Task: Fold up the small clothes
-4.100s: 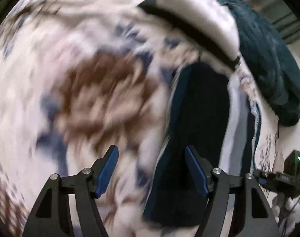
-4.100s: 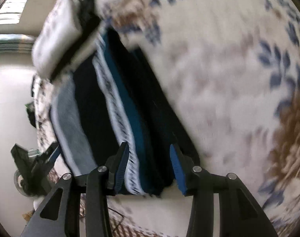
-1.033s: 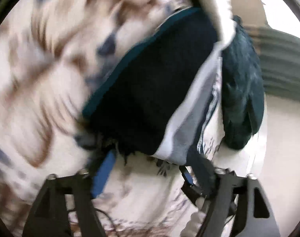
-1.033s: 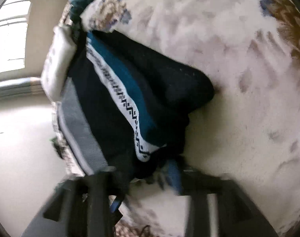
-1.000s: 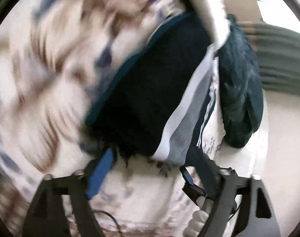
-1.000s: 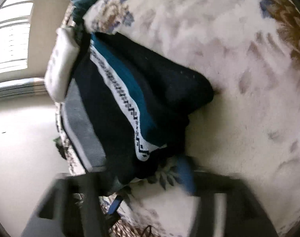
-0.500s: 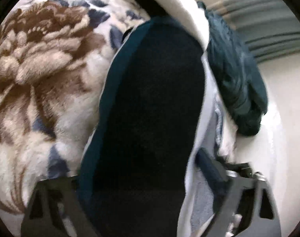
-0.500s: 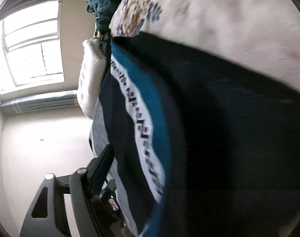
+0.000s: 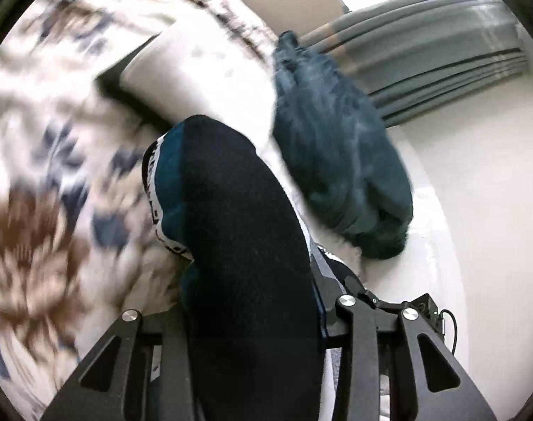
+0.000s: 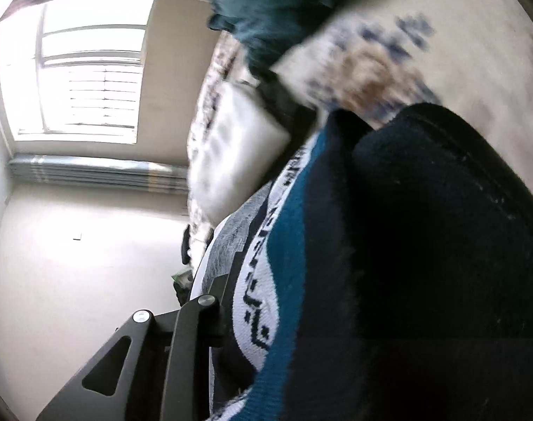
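Garment (image 9: pixel 245 245) draped between left claw (image 9: pixel 252 319) fingers, pillow (image 9: pixel 196 80) behind, blanket (image 9: pixel 49 161) beneath

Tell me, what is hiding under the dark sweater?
The dark sweater drapes over the left gripper, hiding its fingertips. The flowery blanket shows beside it. What lies directly below is covered.

The left gripper (image 9: pixel 252 315) has matte black arms with triangular cut-outs and round silver screws at the joints. The right gripper (image 10: pixel 231 315) shows one black arm of the same build, with two silver screws and a triangular cut-out.
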Available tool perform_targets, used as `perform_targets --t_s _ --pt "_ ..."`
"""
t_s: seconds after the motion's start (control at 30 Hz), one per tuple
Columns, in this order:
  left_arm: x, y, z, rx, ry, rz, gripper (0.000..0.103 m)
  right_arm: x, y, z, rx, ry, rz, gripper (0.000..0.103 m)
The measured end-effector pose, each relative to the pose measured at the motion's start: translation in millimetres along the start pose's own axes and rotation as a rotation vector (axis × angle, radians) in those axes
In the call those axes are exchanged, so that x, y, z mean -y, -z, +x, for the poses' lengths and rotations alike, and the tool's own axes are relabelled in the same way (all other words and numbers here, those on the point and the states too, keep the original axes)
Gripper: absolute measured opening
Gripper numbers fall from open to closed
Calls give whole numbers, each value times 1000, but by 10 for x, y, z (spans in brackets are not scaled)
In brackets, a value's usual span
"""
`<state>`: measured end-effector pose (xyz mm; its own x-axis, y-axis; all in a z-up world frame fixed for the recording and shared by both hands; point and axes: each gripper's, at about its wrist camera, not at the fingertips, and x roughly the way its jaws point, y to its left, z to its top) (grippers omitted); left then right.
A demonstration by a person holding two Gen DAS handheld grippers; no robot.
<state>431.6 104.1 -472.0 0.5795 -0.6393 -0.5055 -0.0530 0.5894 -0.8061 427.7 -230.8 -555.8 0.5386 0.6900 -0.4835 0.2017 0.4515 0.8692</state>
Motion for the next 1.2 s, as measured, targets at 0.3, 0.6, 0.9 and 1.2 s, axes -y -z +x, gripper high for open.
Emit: perform_targets --t_s 0.3,0.6,0.9,1.2 --pt "469 -1655 78 70 62 136 34 -1329 -856 437 140 -122 -94 23" --pt "-467 -2756 783 -20 -108 206 34 -1503 -1647 2097 156 -114 -141 23" --pt "-997 -2486 760 -82 -170 129 51 -847 -1567 2484 40 152 -116 53" --pt "-674 -2346 563 -53 -422 225 72 -1116 -1603 1997 77 559 -356 54"
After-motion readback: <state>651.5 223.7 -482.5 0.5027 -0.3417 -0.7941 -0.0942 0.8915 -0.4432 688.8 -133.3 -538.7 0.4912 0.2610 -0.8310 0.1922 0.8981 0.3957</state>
